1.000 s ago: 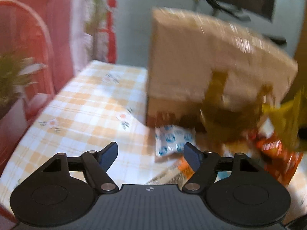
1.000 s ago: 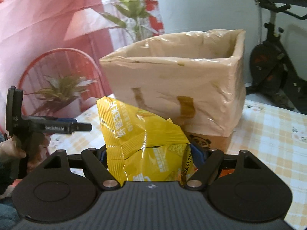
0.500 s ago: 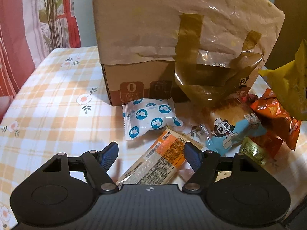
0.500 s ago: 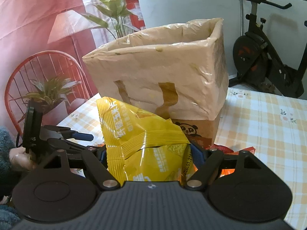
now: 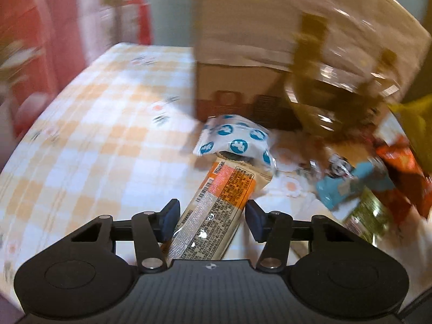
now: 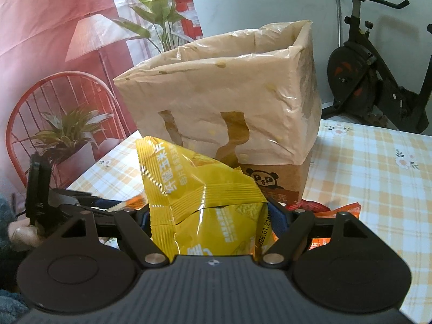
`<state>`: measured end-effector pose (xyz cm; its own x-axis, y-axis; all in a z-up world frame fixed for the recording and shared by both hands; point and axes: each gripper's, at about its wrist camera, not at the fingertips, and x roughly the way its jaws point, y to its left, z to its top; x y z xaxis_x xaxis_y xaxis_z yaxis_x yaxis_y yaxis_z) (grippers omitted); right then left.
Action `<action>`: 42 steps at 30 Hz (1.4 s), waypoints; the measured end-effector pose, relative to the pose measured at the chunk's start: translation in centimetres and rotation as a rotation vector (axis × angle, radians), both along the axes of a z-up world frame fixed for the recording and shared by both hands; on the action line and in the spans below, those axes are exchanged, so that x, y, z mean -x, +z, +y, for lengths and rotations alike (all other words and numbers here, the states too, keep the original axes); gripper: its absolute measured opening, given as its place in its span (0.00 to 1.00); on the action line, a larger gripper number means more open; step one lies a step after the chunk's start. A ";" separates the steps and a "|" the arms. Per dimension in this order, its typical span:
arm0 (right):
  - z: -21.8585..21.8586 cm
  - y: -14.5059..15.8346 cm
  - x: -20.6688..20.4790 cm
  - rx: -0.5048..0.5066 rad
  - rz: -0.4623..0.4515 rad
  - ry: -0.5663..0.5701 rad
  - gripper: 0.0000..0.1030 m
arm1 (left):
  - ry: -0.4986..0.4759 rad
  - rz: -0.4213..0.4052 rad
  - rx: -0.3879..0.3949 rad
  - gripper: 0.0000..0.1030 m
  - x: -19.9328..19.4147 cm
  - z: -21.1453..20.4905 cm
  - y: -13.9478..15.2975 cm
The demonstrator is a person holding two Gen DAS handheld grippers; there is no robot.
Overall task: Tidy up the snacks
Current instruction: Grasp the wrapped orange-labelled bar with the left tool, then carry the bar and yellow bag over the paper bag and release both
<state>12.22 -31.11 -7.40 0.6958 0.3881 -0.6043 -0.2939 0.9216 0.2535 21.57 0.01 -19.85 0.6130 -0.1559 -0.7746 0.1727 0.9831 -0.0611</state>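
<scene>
Closing around a long, flat snack bar [image 5: 221, 208], our left gripper [image 5: 210, 222] is bringing its blue pads toward the glossy wrapper, which is printed with orange panels and dense text; the left pad looks to be at the wrapper's edge while a gap is showing at the right pad, so the grip is not yet made. The bar is lying on the orange-and-white checked tablecloth [image 5: 89, 145], its far end pointing toward 1 o'clock and tucked just under a puffy white pouch [image 5: 235, 140] dotted with blue circles.

Our right gripper [image 6: 209, 220] is clamping a crinkly yellow foil bag [image 6: 205, 197], its pads pressing the bag's sides and its ridged, sealed edge folding over at 12 o'clock.

We are seeing the tall cardboard box [image 6: 278, 181], lined with a wrinkled tan plastic bag [image 6: 237, 86] that is draping over its rim, at 12 o'clock in both views. The left wrist view is blurring it heavily, while the right wrist view is showing it crisply, with its open top and a panda print on the bare cardboard.

Only the left wrist view is showing the table-level pile at 3 o'clock: a light-blue panda packet [image 5: 351, 181], an orange foil packet [image 5: 402, 172] and a shiny green-gold one [image 5: 370, 216], all blurred.

Only the right wrist view is showing the left gripper from outside, at 9 o'clock with a hand [image 6: 21, 235] under it, a red wire chair [image 6: 54, 102], potted plants [image 6: 67, 132] and an exercise bike [image 6: 378, 75] at 2 o'clock.
</scene>
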 end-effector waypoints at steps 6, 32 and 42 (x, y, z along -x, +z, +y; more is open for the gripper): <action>0.3 -0.4 -0.2 0.005 0.009 0.007 0.78 | -0.007 0.013 -0.072 0.60 -0.6 -1.0 -0.5; 0.0 -0.1 -0.2 0.011 -0.002 0.004 0.78 | 0.017 -0.189 -0.004 0.39 3.0 -1.3 4.5; 0.5 1.0 0.0 0.022 -0.042 0.029 0.78 | 0.053 -0.271 0.043 0.39 3.6 -1.2 7.8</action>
<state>12.22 -30.64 -6.37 0.7097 0.3955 -0.5830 -0.3305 0.9177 0.2203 17.98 -1.17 -12.01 0.8052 -0.1469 -0.5746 0.1367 0.9887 -0.0611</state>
